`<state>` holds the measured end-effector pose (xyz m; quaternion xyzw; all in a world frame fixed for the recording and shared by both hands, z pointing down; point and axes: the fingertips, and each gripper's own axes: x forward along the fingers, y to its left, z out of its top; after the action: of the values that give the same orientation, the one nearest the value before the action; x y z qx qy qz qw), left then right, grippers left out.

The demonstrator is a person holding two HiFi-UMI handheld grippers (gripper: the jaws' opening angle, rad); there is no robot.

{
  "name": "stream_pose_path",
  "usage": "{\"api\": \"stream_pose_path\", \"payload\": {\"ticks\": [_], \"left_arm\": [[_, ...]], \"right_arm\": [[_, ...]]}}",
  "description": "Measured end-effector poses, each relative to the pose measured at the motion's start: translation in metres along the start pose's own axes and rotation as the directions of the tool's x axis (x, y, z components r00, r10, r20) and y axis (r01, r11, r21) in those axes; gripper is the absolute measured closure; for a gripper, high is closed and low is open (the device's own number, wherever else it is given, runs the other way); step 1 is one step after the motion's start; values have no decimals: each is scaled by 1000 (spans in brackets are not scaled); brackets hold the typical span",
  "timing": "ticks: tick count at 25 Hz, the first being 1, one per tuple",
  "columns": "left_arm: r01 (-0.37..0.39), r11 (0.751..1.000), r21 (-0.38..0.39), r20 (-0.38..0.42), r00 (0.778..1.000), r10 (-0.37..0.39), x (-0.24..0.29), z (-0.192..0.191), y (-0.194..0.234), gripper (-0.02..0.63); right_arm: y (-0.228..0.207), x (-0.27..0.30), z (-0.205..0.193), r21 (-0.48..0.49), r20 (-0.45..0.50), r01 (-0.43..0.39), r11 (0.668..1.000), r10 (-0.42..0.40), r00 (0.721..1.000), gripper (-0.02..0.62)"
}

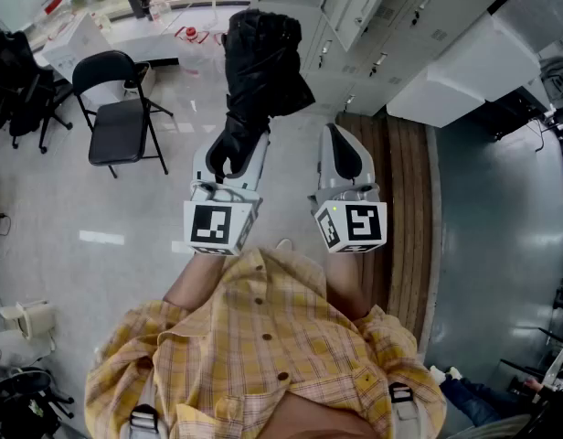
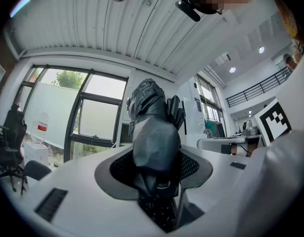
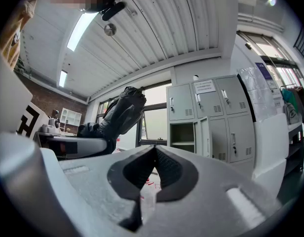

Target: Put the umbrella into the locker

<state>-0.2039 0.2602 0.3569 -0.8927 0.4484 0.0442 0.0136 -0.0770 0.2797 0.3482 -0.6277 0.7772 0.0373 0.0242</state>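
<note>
Carrying the umbrella (image 1: 261, 58) clamped in the left gripper (image 1: 228, 154), with the right gripper (image 1: 344, 144) closed on nothing (the open locker (image 3: 184, 137) is well apart, so stowing remains).

You're in an office-type workroom with a staff storage corner. Grey metal lockers (image 1: 373, 16) fill the upper right of the head view. A black folding chair (image 1: 119, 117) stands on the glossy grey floor (image 1: 71, 208) at upper left. Tall windows (image 2: 93, 117) run beneath a ribbed ceiling (image 2: 83, 23).
</note>
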Motion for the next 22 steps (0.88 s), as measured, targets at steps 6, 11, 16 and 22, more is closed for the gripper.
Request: {"api": "stream_pose_path", "payload": {"ticks": [6,11,16,22], "left_arm": [[-12,1000,7,-1,1000,12,9,2,-6,410],[-17,1000,4,0,1000,17,10,-1,-10,411],[-40,999,16,-10,999,40,21,-4,-25,410],[-59,998,8,-6,998,59,48,-17,-72,410]], "right_arm": [[-10,2,0,4,1,-8,1000,8,1000,598],[-17,-2,1,47,28,-15,999,14,1000,598],[-36,-4,1,41,39,-34,999,32,999,598],[-77,-16,-13,26,18,-94,995,93,995,598]]}}
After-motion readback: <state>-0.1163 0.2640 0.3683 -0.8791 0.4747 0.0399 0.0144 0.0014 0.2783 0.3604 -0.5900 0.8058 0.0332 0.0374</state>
